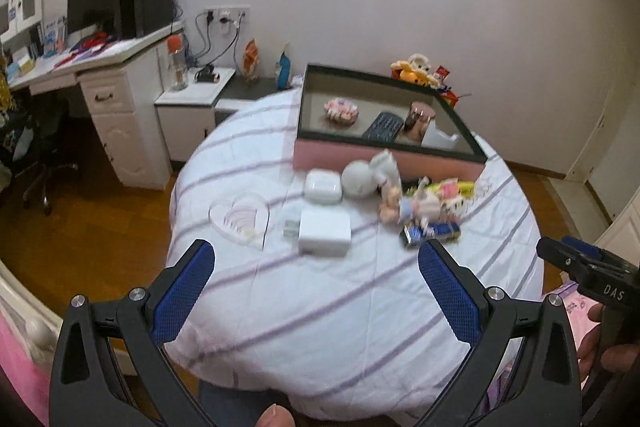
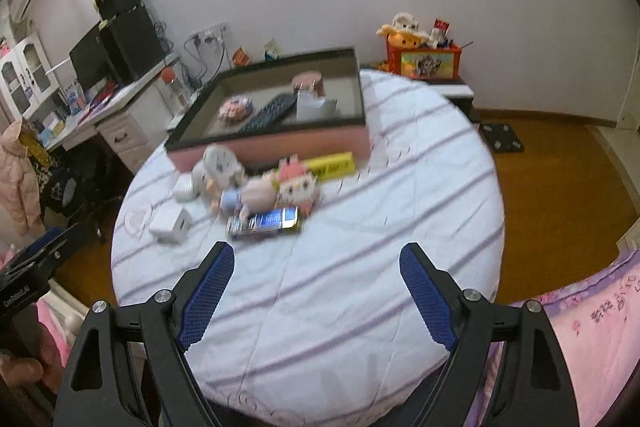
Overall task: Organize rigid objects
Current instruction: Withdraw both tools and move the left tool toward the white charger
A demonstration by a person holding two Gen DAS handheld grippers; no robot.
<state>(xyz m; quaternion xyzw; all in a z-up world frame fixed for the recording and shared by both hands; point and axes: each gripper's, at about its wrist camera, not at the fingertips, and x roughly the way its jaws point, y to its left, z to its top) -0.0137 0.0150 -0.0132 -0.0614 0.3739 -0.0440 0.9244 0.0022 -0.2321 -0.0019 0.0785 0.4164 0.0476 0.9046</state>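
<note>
Fingers (image 2: 208,291) spread; blurred toys (image 2: 280,187) apparently well beyond.

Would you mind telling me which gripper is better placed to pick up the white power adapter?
Probably the left gripper: open and empty, the white power adapter lies just beyond its fingertips. From the right gripper, also open, it sits far off to the side.

Right gripper (image 2: 316,259) jaws wide, empty, above striped bedcover (image 2: 320,307); toy cluster (image 2: 264,191) beyond, pink box (image 2: 280,143) farther.
</note>
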